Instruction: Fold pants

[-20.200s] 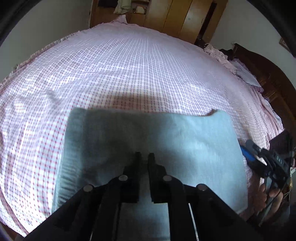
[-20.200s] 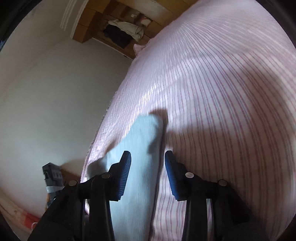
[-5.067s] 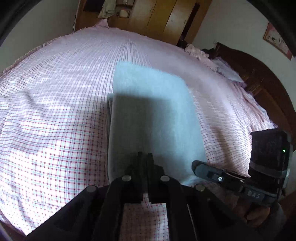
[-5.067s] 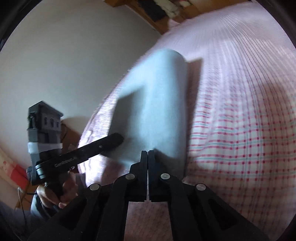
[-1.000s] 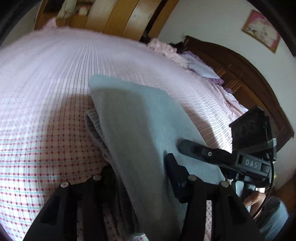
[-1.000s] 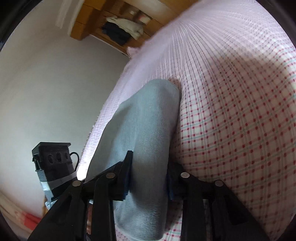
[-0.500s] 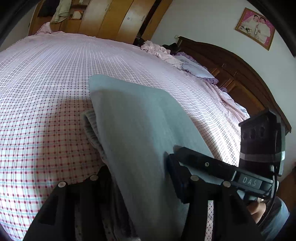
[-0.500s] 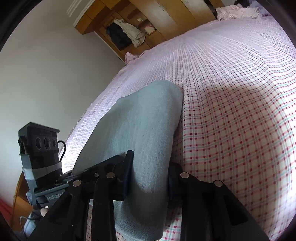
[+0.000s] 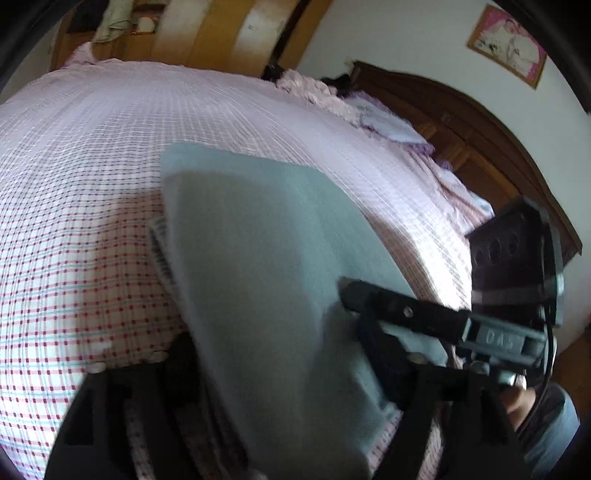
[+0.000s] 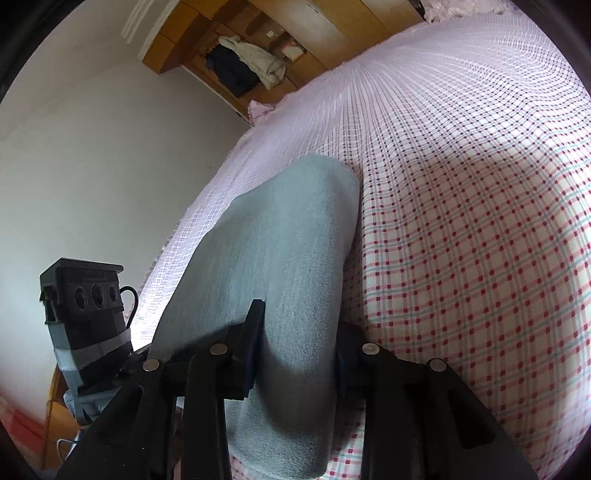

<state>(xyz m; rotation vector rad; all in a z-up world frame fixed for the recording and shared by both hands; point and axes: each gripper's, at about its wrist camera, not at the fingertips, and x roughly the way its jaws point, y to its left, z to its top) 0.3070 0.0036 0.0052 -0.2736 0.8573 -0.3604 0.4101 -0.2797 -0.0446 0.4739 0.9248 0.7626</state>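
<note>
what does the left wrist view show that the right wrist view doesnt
Only the left wrist view shows the dark wooden headboard, the framed picture on the wall, the pillows and the right tongs resting on the cloth. Only the right wrist view shows the white side wall, the clothes hanging in the open wardrobe, and the left tongs' camera block. Both show the folded grey-blue pants gripped between tong fingers, the checked bedsheet and the wooden wardrobe.
</note>
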